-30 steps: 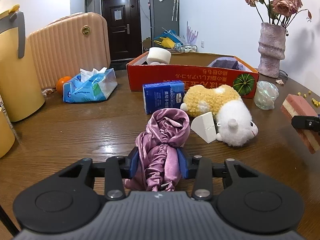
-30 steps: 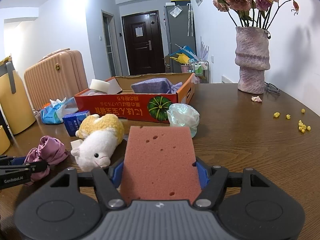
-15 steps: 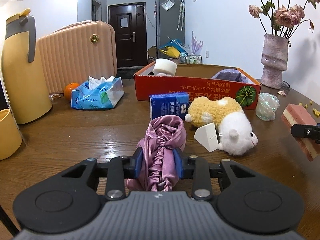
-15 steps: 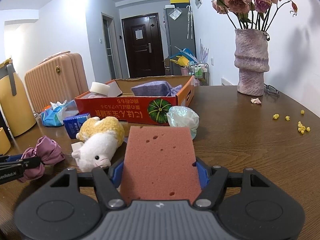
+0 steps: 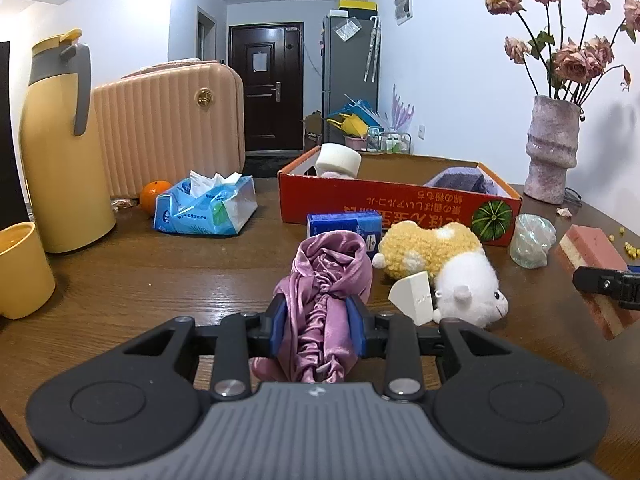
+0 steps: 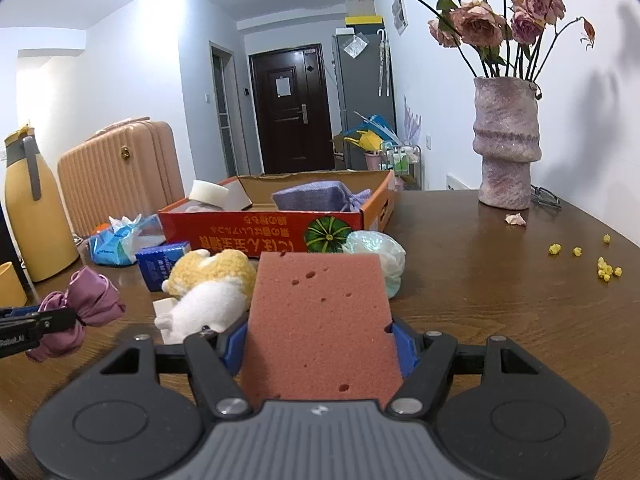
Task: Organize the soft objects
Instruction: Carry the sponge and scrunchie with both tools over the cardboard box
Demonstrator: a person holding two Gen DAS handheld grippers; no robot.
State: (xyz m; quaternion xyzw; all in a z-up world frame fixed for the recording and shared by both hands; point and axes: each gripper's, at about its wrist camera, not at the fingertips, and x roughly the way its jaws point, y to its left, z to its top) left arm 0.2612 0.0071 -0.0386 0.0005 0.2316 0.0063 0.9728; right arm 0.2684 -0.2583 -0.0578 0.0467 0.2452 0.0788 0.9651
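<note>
My left gripper is shut on a purple satin scrunchie, held above the wooden table. My right gripper is shut on a pink sponge; the sponge also shows in the left wrist view. A red cardboard box stands beyond, holding a white foam roll and a lilac cloth. A yellow-and-white plush toy lies in front of the box. The scrunchie shows at the left of the right wrist view.
A blue tissue pack, a white wedge and a clear crumpled bag lie near the plush. A tissue bag, orange, yellow jug, yellow cup, suitcase stand left. A vase stands right.
Both grippers have risen with their loads: the scrunchie and the sponge sit higher above the table, and the views look more level across the table.
</note>
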